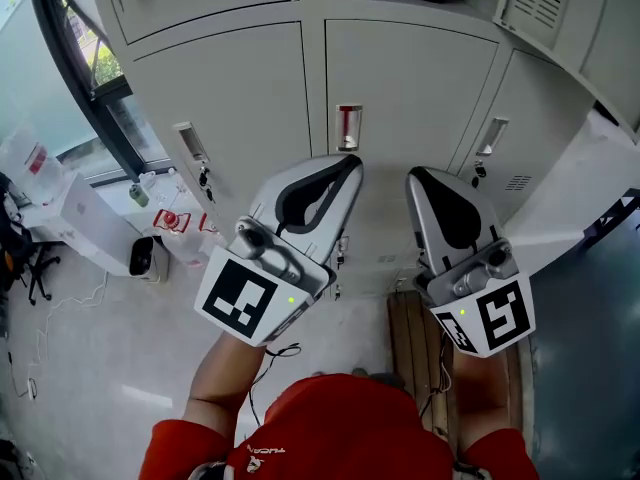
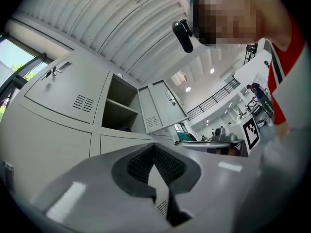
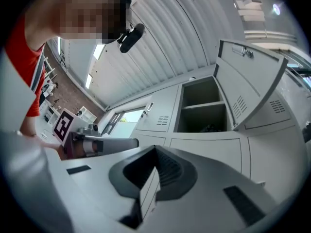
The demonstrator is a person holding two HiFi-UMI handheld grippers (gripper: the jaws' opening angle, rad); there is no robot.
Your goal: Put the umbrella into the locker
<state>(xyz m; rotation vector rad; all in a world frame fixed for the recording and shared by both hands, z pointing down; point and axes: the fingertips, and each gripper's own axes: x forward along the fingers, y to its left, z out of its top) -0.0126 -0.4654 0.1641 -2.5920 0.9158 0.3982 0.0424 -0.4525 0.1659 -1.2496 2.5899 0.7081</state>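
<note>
Grey-white steel lockers (image 1: 230, 98) face the left gripper (image 1: 351, 161) and right gripper (image 1: 414, 175), both pinched fully closed on nothing, while a dark bundle (image 3: 209, 128), probably the folded umbrella, lies in the open compartment (image 3: 201, 106): likely light, soft-skinned, best taken round its stiff shaft.

The left gripper (image 2: 154, 149) has its jaws pressed together, nothing between them, and tilts up toward a bank of grey lockers. One locker (image 2: 115, 90) stands open (its door (image 2: 163, 106) swung right), a shelf (image 2: 119, 107) inside.
</note>
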